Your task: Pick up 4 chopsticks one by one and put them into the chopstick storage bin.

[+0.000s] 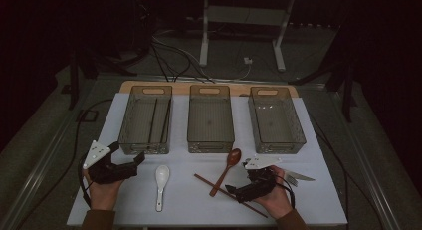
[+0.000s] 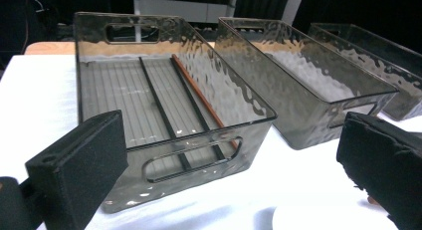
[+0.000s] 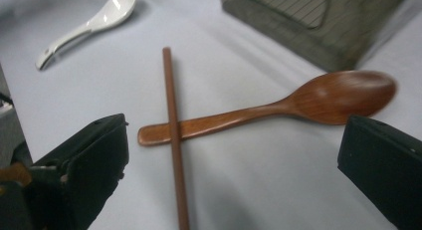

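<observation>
Three clear grey bins stand in a row at the back: left (image 1: 130, 124), middle (image 1: 210, 140) and right (image 1: 298, 130). The left bin (image 2: 239, 98) holds two dark chopsticks (image 2: 159, 108) and a brown one (image 2: 196, 88). In front lie a white ceramic spoon (image 1: 160, 182), a wooden spoon (image 1: 226, 169) and a brown chopstick (image 1: 234, 197) that crosses the spoon's handle. My left gripper (image 1: 135, 165) is open in front of the left bin, jaws empty (image 2: 234, 175). My right gripper (image 1: 239, 182) is open, and the crossing of chopstick (image 3: 171, 90) and wooden spoon (image 3: 343, 95) lies between its jaws (image 3: 236, 140).
A silvery utensil (image 1: 299, 177) lies just right of the right hand. The white table (image 1: 323, 210) ends close behind both hands. Cables and a metal stand (image 1: 244, 21) are on the floor beyond the bins.
</observation>
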Available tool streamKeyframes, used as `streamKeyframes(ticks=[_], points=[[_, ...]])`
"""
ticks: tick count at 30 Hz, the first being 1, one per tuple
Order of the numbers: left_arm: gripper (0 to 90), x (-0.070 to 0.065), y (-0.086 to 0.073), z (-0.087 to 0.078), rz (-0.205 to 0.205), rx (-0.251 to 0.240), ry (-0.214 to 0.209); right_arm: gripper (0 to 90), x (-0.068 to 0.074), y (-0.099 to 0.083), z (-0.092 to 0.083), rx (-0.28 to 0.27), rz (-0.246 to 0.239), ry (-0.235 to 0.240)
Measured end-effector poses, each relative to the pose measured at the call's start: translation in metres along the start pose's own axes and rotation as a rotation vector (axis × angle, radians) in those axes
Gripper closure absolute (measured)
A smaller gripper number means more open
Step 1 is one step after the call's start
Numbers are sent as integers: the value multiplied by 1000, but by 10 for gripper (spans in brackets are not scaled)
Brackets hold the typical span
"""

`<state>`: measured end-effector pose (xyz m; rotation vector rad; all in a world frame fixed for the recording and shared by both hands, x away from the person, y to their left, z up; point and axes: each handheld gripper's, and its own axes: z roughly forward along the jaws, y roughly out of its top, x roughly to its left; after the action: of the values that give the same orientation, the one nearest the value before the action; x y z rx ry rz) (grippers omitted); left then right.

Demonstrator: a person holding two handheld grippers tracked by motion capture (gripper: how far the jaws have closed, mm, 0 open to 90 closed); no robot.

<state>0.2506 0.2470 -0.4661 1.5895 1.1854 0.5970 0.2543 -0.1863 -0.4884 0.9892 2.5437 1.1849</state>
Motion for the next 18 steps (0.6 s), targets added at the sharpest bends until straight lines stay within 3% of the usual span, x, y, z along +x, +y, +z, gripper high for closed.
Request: streamKeyframes(ticks=[10,16,18], points=[[6,1,-4,0,-1,8,5,26,10,0,12,65,-39,14],[7,0,-5,0,2,13,3,219,17,-2,18,105,-91,20],[6,0,-5,0,1,12,5,342,20,-3,20,127,-122,27]])
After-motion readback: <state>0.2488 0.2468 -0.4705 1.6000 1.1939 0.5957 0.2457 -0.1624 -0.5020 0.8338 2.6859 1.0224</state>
